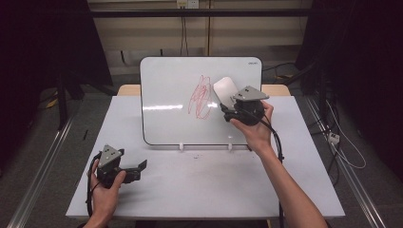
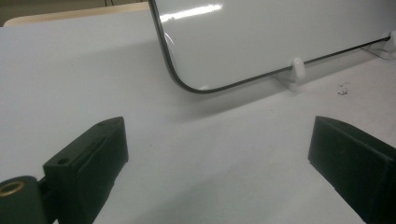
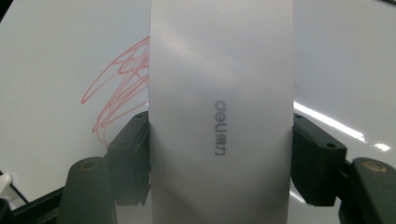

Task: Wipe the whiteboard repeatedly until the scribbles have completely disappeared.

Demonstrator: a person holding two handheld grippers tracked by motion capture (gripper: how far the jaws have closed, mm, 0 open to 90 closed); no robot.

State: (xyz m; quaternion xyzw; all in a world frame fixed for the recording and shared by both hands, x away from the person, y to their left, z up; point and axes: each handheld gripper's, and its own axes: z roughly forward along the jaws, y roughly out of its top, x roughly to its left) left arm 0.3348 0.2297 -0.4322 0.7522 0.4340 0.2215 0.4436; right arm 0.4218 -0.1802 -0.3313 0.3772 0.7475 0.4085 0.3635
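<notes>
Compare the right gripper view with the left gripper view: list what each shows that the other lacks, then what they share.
Right gripper view alone: a white eraser clamped between that claw's jaws, printed lettering on its face, and a red scribble on the board behind it.

Left gripper view alone: the left claw with jaws wide apart and nothing between them, the white table, the board's rounded lower corner, its small white feet, and a few specks on the table.

Both: the whiteboard and a bright glare streak on it.
</notes>
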